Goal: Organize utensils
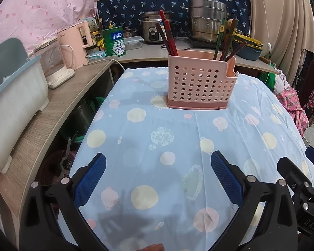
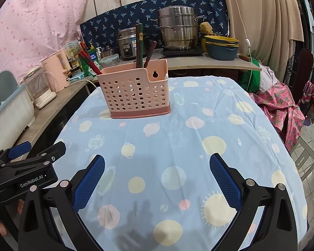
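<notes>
A pink perforated utensil holder [image 1: 198, 83] stands upright at the far end of the table; it also shows in the right wrist view [image 2: 137, 93]. Red and brown chopsticks [image 1: 167, 34] lean in its left compartment, and green and brown chopsticks [image 1: 226, 39] stand in its right one. In the right wrist view the red chopsticks [image 2: 88, 59] and the dark ones [image 2: 141, 46] show too. My left gripper [image 1: 158, 161] is open and empty, low over the near table. My right gripper [image 2: 157, 163] is open and empty beside it. The right gripper shows in the left view [image 1: 293, 175] and the left gripper in the right view [image 2: 31, 156].
The table wears a light blue cloth with planets [image 1: 157, 138]. A wooden shelf [image 1: 52, 108] on the left holds a white tub [image 1: 12, 96] and a pink kettle [image 1: 73, 44]. A counter behind carries a rice cooker [image 1: 155, 28], a steel steamer pot [image 1: 207, 21] and bowls [image 2: 220, 46].
</notes>
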`<act>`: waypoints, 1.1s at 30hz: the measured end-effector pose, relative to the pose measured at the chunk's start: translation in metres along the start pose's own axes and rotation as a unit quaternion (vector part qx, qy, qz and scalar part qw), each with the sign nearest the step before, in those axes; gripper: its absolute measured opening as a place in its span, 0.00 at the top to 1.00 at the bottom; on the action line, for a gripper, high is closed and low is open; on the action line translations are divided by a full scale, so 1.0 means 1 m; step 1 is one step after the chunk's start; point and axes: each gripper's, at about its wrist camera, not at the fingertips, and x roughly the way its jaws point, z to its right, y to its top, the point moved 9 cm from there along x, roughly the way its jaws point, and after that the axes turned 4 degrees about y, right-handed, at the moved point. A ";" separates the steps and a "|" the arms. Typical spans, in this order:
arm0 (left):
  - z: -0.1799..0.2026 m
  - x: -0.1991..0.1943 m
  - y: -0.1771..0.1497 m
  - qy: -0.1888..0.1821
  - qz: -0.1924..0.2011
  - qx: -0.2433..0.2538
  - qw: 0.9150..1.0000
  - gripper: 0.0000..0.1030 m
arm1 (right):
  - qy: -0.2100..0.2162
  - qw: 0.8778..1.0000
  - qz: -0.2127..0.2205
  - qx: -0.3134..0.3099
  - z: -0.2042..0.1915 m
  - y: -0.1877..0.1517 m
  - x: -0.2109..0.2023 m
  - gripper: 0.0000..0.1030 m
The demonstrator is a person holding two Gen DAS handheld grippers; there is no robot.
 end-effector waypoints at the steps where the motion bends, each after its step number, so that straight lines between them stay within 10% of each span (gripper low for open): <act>1: 0.000 0.000 0.000 0.000 0.000 0.000 1.000 0.07 | -0.002 1.000 0.000 -0.001 0.000 0.000 0.000 0.07; 33: 0.000 0.004 0.001 0.005 0.002 0.001 1.000 0.07 | -0.011 1.000 0.000 -0.006 0.002 -0.003 0.004 0.07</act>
